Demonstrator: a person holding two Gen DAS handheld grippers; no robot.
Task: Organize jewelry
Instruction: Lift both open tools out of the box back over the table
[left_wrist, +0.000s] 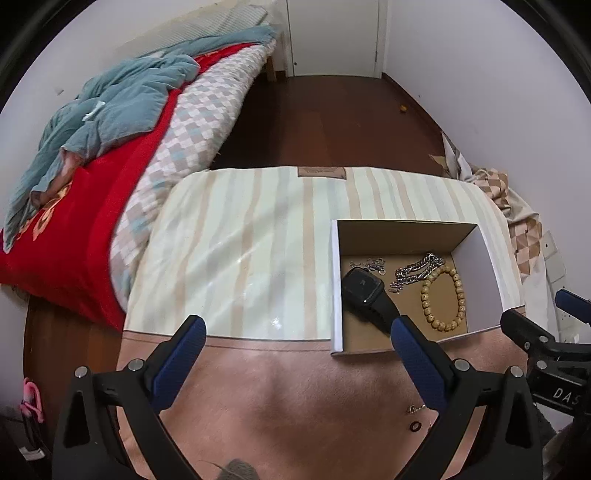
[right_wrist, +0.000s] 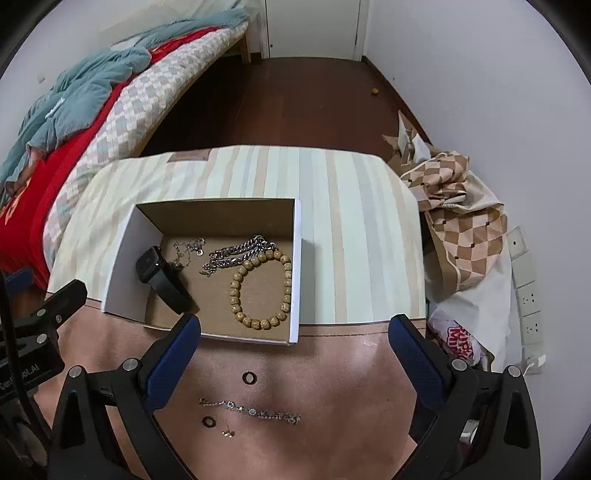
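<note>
On the far left we are seeing the bed (left_wrist: 110, 192) with a red blanket and a crumpled teal cover, and its edge is coming close to the left corner of the table (left_wrist: 258, 387). Between the bed and the wall, a strip of dark wooden floor (left_wrist: 325, 122) is running free up to the white door.

We are holding the left gripper (left_wrist: 295, 328) above the near, pinkish part of the table, its blue fingers (left_wrist: 181, 354) spread wide with nothing between them. The striped cloth (left_wrist: 236, 240) in front of it is lying bare, so this side is giving open room.

Further right, the cardboard box (right_wrist: 122, 258) is sitting at the seam where the striped cloth is meeting the pink surface. Inside it are lying a black smartwatch (right_wrist: 160, 277), a thin silver chain (right_wrist: 188, 249), a heavy silver chain bracelet (right_wrist: 240, 253) and a wooden bead bracelet (right_wrist: 260, 290), the last two overlapping.

We are holding the right gripper (right_wrist: 295, 332) just before the near edge of the box, its fingers also wide apart and empty. Below it on the pink surface are resting two dark rings (right_wrist: 249, 377), a sparkling chain bracelet (right_wrist: 251, 410) and a small gold earring (right_wrist: 228, 434), all outside the box.

At the far right, a checkered cloth (right_wrist: 458, 229) and a plastic bag are crowding the right edge of the table.
</note>
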